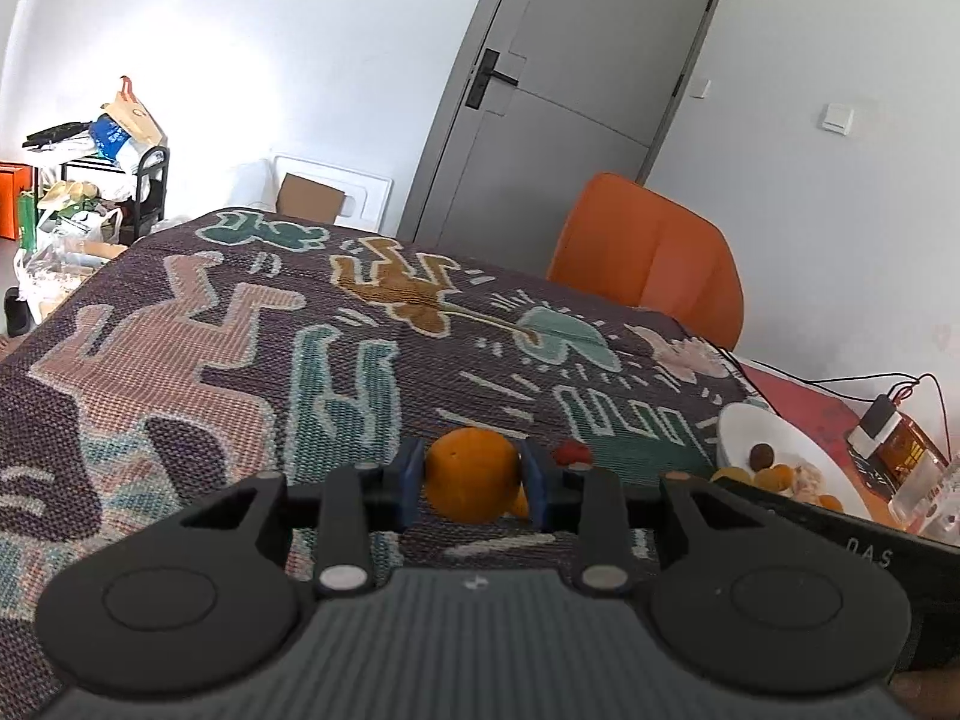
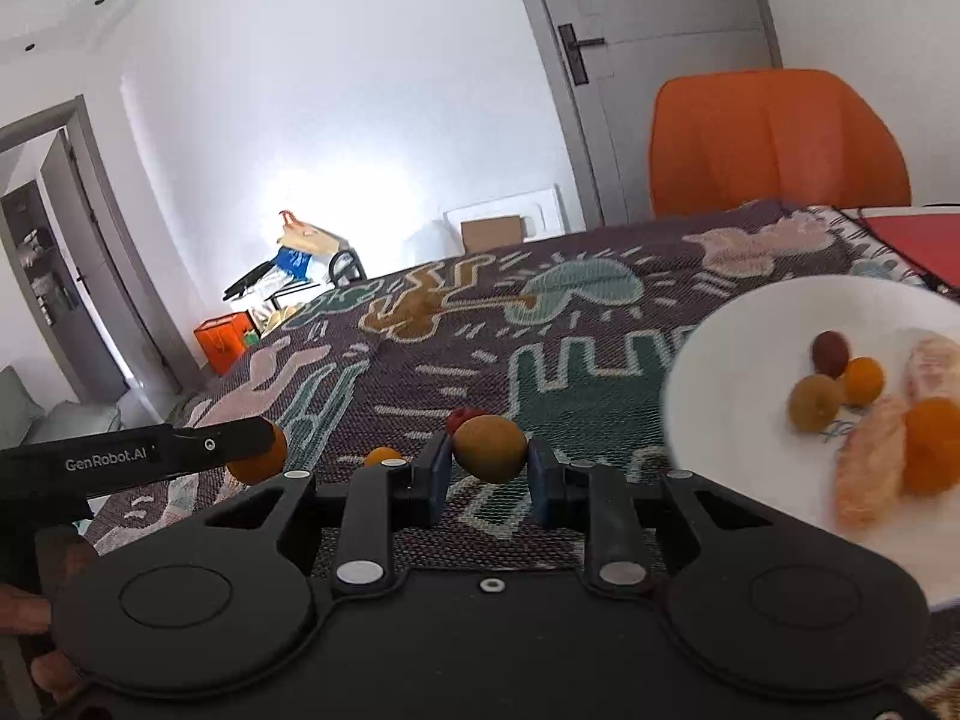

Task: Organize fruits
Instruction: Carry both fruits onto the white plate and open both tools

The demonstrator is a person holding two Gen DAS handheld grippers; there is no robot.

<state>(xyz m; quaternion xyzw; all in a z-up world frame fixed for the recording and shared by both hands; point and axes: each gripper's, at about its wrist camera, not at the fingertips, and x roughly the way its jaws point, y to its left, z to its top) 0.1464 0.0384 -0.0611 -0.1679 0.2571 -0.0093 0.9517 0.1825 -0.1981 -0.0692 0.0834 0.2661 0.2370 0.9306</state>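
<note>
My left gripper (image 1: pixel 474 480) is shut on an orange (image 1: pixel 473 474), held just above the patterned cloth. It also shows in the right wrist view (image 2: pixel 255 450), at the left, with the orange (image 2: pixel 264 457) in it. My right gripper (image 2: pixel 489 462) is shut on a yellow-green fruit (image 2: pixel 490 447), left of the white plate (image 2: pixel 732 372). The plate holds several small fruits and peeled segments (image 2: pixel 870 462). A small red fruit (image 2: pixel 462 417) and a small orange fruit (image 2: pixel 383 456) lie on the cloth. The plate (image 1: pixel 744 426) also shows at the right in the left wrist view.
A patterned woven cloth (image 1: pixel 240 360) covers the table. An orange chair (image 2: pixel 774 144) stands at the far side. At the table's right edge lie cables, a small box (image 1: pixel 888 426) and a clear container (image 1: pixel 924 492). A grey door (image 1: pixel 570 78) is behind.
</note>
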